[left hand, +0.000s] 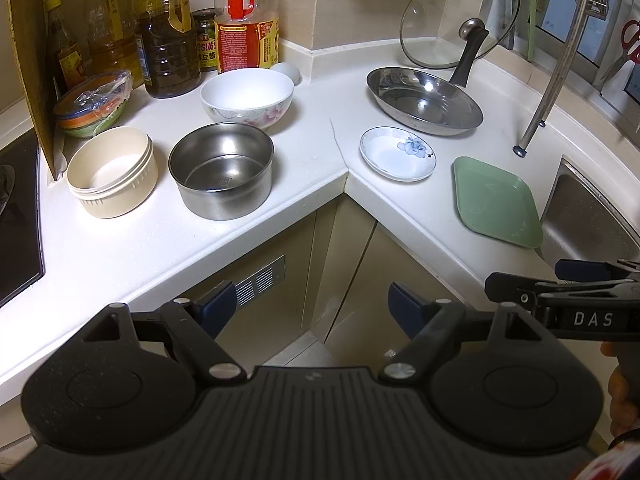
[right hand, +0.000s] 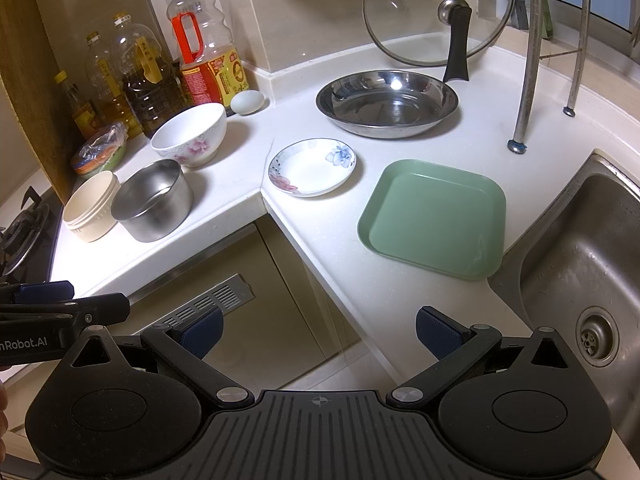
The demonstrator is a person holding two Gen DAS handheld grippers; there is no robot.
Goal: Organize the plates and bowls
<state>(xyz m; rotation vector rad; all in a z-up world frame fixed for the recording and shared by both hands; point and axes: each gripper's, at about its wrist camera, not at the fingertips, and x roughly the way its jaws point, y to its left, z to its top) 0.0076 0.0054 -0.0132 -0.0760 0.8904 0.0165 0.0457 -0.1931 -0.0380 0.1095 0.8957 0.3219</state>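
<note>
Both grippers, left [left hand: 310,310] & right [right hand: 318,334], jaws apart, empty; green plate [right hand: 434,218] at 1 o'clock from right gripper, steel bowl [left hand: 222,170] at 11 from left.

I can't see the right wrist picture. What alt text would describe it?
An open two-finger gripper hovers before a white corner countertop holding a green square plate, a small flowered saucer and a steel pan. Left of these sit a flowered white bowl, a steel bowl and a cream container; a sink lies right.

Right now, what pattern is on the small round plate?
White small round plate with blue and pink flowers on the rim, clearest in the right wrist view.
</note>
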